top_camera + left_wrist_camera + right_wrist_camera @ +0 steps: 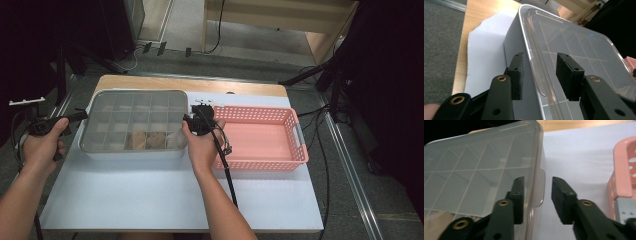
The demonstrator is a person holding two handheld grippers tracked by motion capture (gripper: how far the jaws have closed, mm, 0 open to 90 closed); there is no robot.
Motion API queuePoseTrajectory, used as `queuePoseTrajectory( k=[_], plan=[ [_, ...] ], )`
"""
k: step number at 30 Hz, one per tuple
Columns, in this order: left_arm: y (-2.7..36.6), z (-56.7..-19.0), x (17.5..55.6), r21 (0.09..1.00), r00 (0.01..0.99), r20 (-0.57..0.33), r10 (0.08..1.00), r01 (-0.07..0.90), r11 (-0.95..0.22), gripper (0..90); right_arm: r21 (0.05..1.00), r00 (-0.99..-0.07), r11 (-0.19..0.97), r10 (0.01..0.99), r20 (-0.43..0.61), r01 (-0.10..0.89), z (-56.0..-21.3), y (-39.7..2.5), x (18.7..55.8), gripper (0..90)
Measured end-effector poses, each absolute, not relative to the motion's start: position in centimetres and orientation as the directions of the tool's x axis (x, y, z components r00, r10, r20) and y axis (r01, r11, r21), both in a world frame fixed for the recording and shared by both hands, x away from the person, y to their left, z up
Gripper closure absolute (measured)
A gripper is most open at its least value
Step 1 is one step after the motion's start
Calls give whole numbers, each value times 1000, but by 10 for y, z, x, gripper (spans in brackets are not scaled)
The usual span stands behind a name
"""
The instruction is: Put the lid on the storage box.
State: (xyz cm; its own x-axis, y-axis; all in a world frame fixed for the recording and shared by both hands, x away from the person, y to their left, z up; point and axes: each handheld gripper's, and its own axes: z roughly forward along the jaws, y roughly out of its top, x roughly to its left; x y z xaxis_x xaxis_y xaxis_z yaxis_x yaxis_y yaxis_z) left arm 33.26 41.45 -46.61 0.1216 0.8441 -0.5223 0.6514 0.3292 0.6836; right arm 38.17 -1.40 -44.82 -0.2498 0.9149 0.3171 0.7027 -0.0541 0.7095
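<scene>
A grey compartment box with a clear lid stands at the table's back left; brown items lie in its front row. My left gripper is at the box's left edge. In the left gripper view it is open, with the lid's rim between its jaws. My right gripper is at the box's right edge. In the right gripper view it is open, its jaws either side of the lid's small tab. Neither gripper holds anything.
A pink perforated basket stands right of the box, close to my right hand; its rim appears in the right gripper view. White sheet covers the wooden table. Cables trail off the front edge.
</scene>
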Motion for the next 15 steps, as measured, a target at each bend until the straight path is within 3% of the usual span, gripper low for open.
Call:
queuePoseTrajectory(
  k=[8,15],
  plan=[
    [404,-468,337,665,127,-513,849,684,300,566,665,-211,-121,894,396,737,-452,-12,388,667],
    [399,-464,336,670,101,-479,872,683,289,605,636,-184,-168,874,450,753,-454,-15,389,685]
  ],
)
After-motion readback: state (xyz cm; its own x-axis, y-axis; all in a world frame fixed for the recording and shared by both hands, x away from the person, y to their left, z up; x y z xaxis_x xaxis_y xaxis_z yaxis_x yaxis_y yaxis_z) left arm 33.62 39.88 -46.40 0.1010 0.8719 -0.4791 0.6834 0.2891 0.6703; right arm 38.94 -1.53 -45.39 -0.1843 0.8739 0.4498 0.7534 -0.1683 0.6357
